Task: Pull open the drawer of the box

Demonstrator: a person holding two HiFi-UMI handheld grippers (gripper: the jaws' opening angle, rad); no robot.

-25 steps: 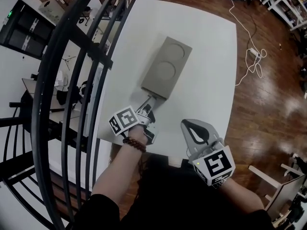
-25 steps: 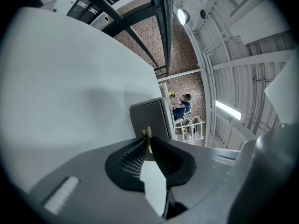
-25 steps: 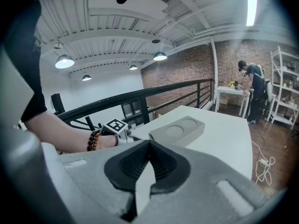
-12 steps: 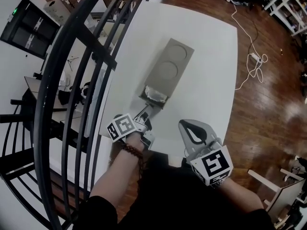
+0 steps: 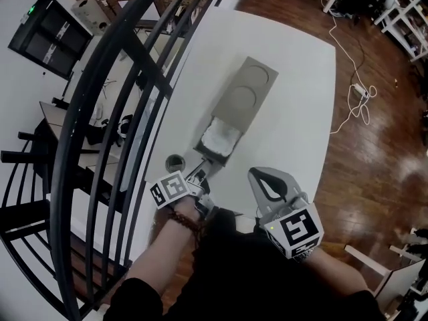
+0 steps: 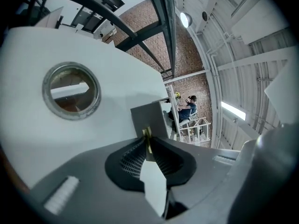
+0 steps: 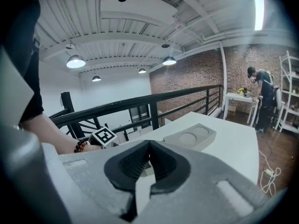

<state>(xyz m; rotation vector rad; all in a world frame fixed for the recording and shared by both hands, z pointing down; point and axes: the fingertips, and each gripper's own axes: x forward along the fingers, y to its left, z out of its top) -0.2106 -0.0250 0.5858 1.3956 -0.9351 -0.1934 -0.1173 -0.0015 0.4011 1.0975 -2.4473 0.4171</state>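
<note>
Looking down from the head view first: the box (image 5: 245,93) lies lengthwise on the white surface (image 5: 294,99). Its drawer (image 5: 219,139) sticks out of the end facing 7 o'clock, partly open, with something white inside. The left gripper (image 5: 202,171) is right at the drawer front. The right gripper (image 5: 263,178) hangs around 4 o'clock from the drawer, near the surface edge, touching nothing. A round cable hole (image 5: 175,162) sits just at 9 o'clock of the left gripper.

Left gripper view: fingers pinched on a thin brass-looking pull tab (image 6: 147,138) on the grey drawer front. Pretty skimpy thing to hang on to.

Right gripper view: fingers shut together with nothing between them, box off at 1 o'clock.

My take on doing this well: pull straight along the box's long axis toward 7 o'clock, low and level, no twisting, or that tab probably slips out. Nothing braces the box, so go slow or it may just slide along. Can't tell how much travel is left.
</note>
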